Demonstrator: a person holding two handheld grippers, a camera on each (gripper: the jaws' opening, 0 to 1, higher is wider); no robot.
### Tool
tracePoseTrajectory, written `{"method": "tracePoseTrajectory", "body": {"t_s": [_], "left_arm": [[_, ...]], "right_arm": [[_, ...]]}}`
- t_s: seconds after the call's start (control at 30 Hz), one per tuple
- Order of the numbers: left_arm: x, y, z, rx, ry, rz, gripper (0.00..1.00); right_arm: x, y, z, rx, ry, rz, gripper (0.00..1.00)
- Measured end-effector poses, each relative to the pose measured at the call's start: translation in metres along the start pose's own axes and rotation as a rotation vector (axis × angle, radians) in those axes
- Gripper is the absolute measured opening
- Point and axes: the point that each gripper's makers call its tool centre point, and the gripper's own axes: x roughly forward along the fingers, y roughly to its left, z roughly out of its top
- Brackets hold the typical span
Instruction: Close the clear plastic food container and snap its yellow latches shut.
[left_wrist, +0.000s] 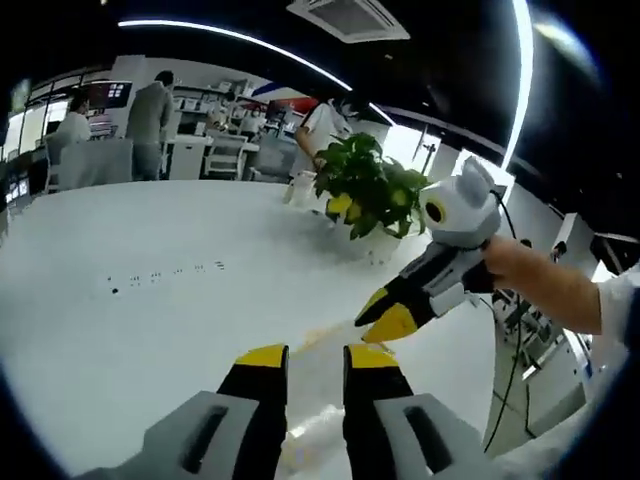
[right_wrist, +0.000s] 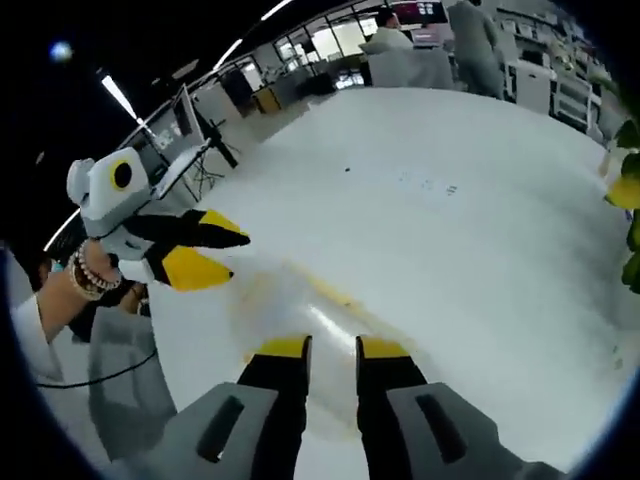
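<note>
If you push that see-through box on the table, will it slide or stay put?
It would probably slide easily, because the clear container sits on a smooth white table. It looks light, since the table shows right through it, though the container is blurred here. Thin clear plastic like this may flex if squeezed hard.

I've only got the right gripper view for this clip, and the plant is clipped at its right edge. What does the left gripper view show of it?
Observer: The leafy plant stands whole on the white table, with green leaves and a few yellow ones.
Operator: Who is holding my gripper?
Observer: A hand grips the right gripper from behind. Its jaws stand slightly apart.
Operator: Is anyone near the plant?
Observer: A person in white is just behind it.
</note>
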Motion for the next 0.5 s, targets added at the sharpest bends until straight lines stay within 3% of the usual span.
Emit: {"method": "tracePoseTrajectory", "body": {"t_s": [0.03, 0.17, 0.27, 0.5], "left_arm": [[0.005, -0.003, -0.007, -0.008, 0.007, -0.002, 0.07], [0.020, -0.014, -0.024, 0.048, 0.036, -0.029, 0.03], [0.029, -0.028, -0.034, 0.057, 0.051, -0.092, 0.00], [0.030, -0.039, -0.044, 0.030, 0.051, -0.145, 0.00]], "right_arm": [[0.006, -0.006, 0.009, -0.016, 0.004, 0.001, 0.11], [0.015, 0.001, 0.004, -0.030, 0.019, 0.012, 0.06], [0.022, 0.003, 0.005, -0.037, 0.011, 0.022, 0.02], [0.039, -0.003, 0.021, -0.027, -0.007, 0.024, 0.00]]}}
